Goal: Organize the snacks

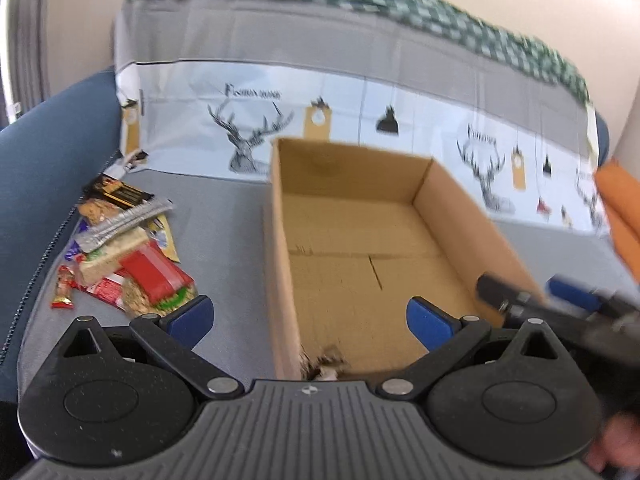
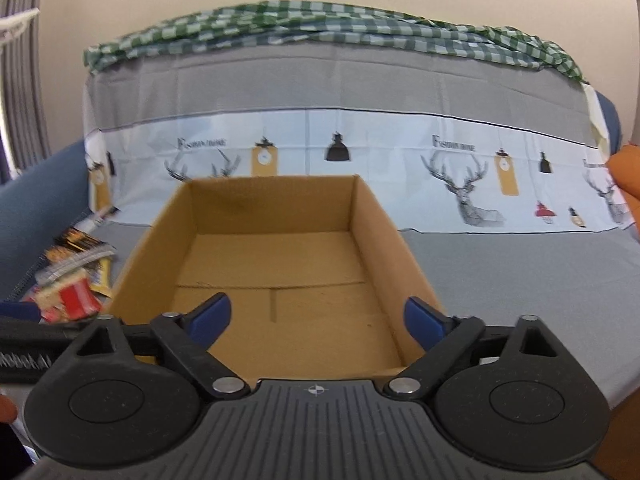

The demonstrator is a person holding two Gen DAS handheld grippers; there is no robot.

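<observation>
Standing wide and empty-jawed, left gripper (image 1: 308,320) and right gripper (image 2: 318,318) front the bare cardboard box (image 2: 276,256); snack packets (image 1: 128,256) heaped left await first pickup.

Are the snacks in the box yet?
Not yet. The cardboard box is bare inside. Both grippers, left and right, are open and hold nothing. The whole snack pile still lies on the grey cover left of the box.
</observation>
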